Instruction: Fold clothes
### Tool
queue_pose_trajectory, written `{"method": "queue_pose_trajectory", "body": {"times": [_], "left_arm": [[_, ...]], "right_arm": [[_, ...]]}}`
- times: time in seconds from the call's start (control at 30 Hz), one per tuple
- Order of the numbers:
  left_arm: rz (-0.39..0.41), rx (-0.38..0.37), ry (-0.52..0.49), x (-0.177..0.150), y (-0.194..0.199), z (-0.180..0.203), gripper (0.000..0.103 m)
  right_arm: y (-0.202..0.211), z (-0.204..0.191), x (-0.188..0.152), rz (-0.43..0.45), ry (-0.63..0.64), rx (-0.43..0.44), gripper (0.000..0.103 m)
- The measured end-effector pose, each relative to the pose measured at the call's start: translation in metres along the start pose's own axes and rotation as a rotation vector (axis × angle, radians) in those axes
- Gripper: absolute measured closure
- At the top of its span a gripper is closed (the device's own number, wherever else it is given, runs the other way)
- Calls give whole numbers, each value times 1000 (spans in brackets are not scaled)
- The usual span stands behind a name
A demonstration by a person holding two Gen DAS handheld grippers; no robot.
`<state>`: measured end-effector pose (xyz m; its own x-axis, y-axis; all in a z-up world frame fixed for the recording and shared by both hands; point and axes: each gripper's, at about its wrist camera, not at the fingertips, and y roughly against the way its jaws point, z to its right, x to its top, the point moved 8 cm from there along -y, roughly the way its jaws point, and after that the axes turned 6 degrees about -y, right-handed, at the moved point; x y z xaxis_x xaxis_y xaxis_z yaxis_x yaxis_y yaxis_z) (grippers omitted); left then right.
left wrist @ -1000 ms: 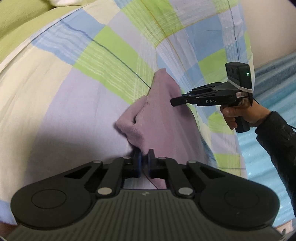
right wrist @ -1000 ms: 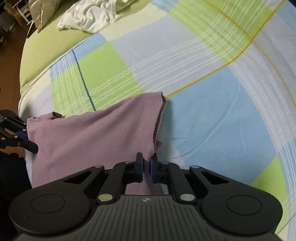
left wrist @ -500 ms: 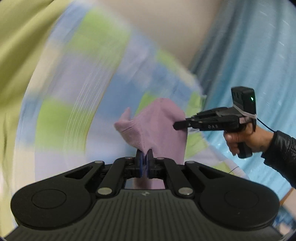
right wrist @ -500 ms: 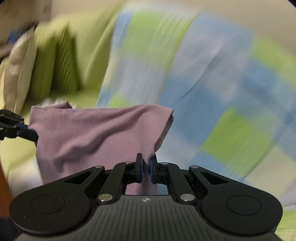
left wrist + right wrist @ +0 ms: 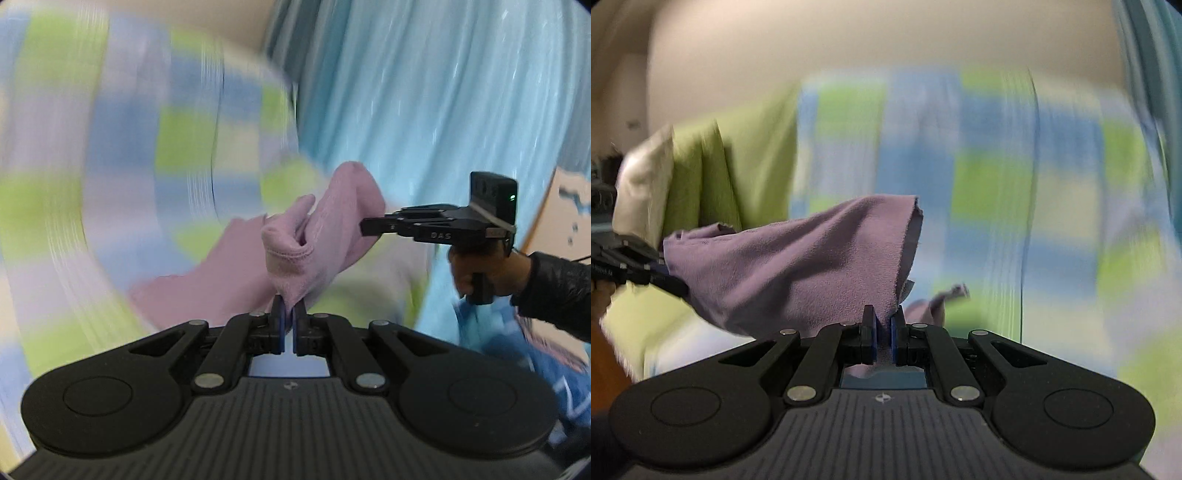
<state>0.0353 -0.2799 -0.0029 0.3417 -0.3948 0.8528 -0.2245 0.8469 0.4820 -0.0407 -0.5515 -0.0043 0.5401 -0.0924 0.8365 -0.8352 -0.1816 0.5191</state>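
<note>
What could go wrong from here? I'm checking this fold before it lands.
The left gripper pinches only a thin edge of the pink garment, so it could slip out. Part of the cloth trails on the checked bedsheet and might bunch up. The blurred background suggests fast motion that could tug the right gripper's hold loose.

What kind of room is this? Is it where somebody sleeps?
Probably a bedroom. A checked blue and green bedcover spreads over what looks like a bed, a pale pillow sits at one end, and a light blue curtain hangs beside it. A purple garment is being held up over the bed.
</note>
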Motion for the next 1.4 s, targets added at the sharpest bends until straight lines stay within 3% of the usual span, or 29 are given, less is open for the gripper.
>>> {"method": "queue_pose_trajectory", "body": {"times": [0.07,0.13,0.3,0.43,0.53,0.63,0.67,0.8,0.97,1.0,1.07,1.1,1.27,1.4], "left_arm": [[-68,7,-5,-29,-19,2,102],[-74,-1,-4,-30,-30,-1,102],[-12,46,-17,23,-58,-49,102],[-74,102,97,24,-104,-110,102],[-124,136,166,13,-134,-142,101],[-143,147,210,4,-139,-155,94],[-129,143,217,5,-136,-156,94],[-74,113,297,11,-137,-166,92],[-73,93,348,19,-148,-180,91],[-82,91,351,20,-150,-181,91],[-98,110,320,20,-154,-181,92],[-97,123,294,21,-153,-180,103],[-8,146,212,33,-132,-168,103],[-36,173,215,33,-145,-183,103]], "right_arm": [[-6,5,-35,-61,-54,-5,97],[-8,9,-48,-77,-87,-5,97],[-37,35,-5,-37,-127,7,97],[-93,56,13,-86,-146,3,96],[-133,68,1,-181,-182,-19,91],[-139,80,-4,-170,-246,-28,81],[-137,82,-3,-149,-267,-20,82],[-142,93,1,-123,-362,30,65],[-171,110,4,-150,-469,75,65],[-172,112,5,-141,-480,79,66],[-173,115,6,-123,-502,85,82],[-170,114,8,-114,-488,77,99],[-148,107,26,-17,-386,45,101],[-171,115,31,-61,-377,32,101]]}}
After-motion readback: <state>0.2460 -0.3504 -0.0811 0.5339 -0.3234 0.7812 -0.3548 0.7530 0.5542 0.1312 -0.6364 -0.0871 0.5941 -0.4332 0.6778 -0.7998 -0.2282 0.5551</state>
